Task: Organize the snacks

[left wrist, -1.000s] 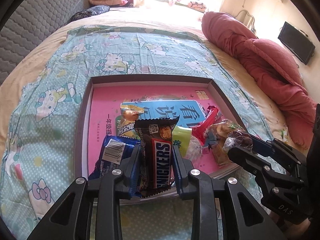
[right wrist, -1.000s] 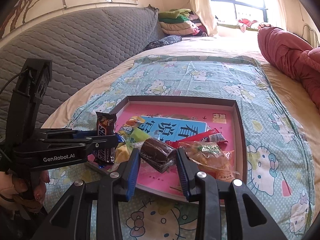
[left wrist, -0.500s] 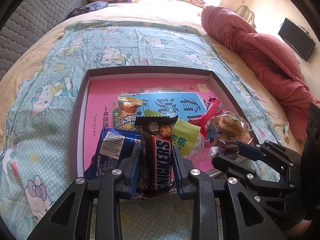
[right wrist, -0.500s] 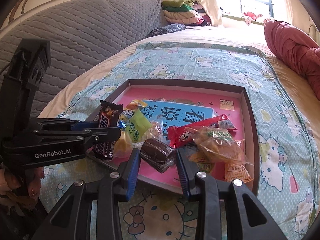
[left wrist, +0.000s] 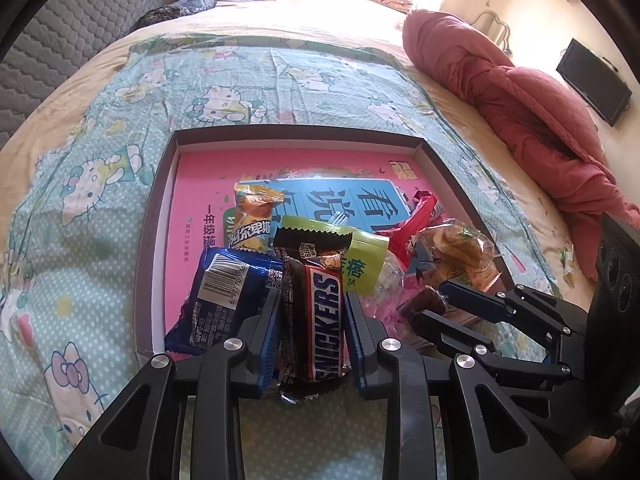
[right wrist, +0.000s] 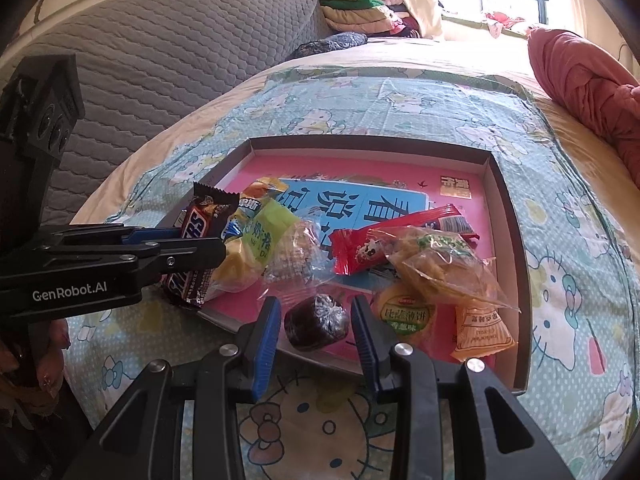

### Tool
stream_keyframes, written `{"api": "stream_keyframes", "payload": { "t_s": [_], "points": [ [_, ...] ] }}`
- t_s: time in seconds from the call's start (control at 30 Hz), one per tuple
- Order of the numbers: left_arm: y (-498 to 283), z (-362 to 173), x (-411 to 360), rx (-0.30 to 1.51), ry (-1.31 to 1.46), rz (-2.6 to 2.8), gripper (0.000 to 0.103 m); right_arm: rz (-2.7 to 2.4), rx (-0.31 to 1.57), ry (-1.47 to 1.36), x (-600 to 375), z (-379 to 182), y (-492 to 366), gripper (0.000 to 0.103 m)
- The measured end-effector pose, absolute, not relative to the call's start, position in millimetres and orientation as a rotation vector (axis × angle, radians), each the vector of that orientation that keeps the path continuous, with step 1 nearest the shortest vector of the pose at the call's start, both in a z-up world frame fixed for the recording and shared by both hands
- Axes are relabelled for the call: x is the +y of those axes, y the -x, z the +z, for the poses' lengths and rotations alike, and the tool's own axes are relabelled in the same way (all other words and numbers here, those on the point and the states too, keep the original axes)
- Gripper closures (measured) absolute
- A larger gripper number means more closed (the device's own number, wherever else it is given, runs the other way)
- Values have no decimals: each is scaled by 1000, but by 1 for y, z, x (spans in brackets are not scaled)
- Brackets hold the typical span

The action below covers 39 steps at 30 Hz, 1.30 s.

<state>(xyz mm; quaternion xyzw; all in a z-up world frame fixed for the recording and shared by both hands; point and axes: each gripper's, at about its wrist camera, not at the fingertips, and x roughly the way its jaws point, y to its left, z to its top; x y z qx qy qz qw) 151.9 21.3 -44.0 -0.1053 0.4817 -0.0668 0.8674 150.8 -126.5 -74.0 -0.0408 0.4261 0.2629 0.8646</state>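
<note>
Here, in the left wrist view, the left claw (left wrist: 312,316) at bottom centre was clamped on a Snickers bar (left wrist: 316,300), its blue pads pressing the wrapper from both sides. The bar stood lengthwise over the near edge of the shallow box (left wrist: 156,216), which lay on the patterned sheet (left wrist: 100,152) of the bed. Just left of the bar lay a blue packet (left wrist: 224,296) showing a barcode; behind it sat a yellow-orange packet (left wrist: 252,220) and a green packet (left wrist: 360,264). At lower right the right claw (left wrist: 432,304) reached in from the side around something dark, though this view did not show it clearly.

In the right wrist view, the right claw (right wrist: 314,320) at bottom centre held a dark wrapped cake (right wrist: 316,322) between its pads, low over the box's near edge. Whether the pads pressed it firmly could not be judged for certain, but the cake appeared gripped. The left claw (right wrist: 200,248) came in from the left with the bar. This view alone showed the red packet (right wrist: 400,236), the clear-wrapped pastry (right wrist: 440,264) and two small biscuit packs (right wrist: 408,312) at centre right; the blue packet was hidden here.

By my reading the sorting was at an early stage: the snacks lay jumbled in one overlapping heap in the box, none in rows or groups, and two were in hand with no placing spot evident.
</note>
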Motion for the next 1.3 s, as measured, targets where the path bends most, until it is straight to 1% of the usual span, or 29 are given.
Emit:
{"api": "stream_keyframes", "payload": {
  "t_s": [0.3,0.37,0.4,0.5,0.57,0.63,0.67,0.7,0.73,0.83,0.9,0.93,0.97,1.0,1.17,1.3],
  "points": [
    [-150,-41,21,1008,220,-139,71,546,873,80,-128,-68,-150,66],
    [-150,-40,21,1006,220,-145,65,549,868,77,-128,-66,-149,66],
    [-150,-39,21,1004,218,-144,60,548,865,76,-128,-65,-149,66],
    [-148,-36,22,996,224,-147,58,547,856,69,-130,-61,-147,66],
    [-147,-33,22,990,219,-144,53,545,849,62,-132,-58,-147,66],
    [-144,-29,22,982,218,-140,47,539,846,49,-134,-54,-145,62],
    [-141,-26,23,979,219,-139,45,536,842,43,-135,-52,-144,58],
    [-139,-24,23,974,221,-136,41,531,841,38,-136,-51,-143,54],
    [-136,-21,24,971,221,-131,37,523,838,34,-137,-48,-141,52],
    [-125,-16,24,977,226,-117,34,498,830,27,-142,-42,-132,44],
    [-115,-15,23,993,222,-102,34,477,824,21,-145,-38,-122,29],
    [-109,-14,22,1003,221,-96,33,470,821,17,-147,-35,-116,26],
    [-104,-14,21,1012,224,-92,30,464,819,17,-148,-33,-111,21],
    [-98,-15,20,1021,225,-88,23,451,823,19,-149,-30,-106,18],
    [-73,-10,15,1014,223,-51,22,387,854,8,-157,-27,-83,11],
    [-57,-4,11,1015,202,-16,22,346,877,3,-164,-28,-70,9]
  ]
}}
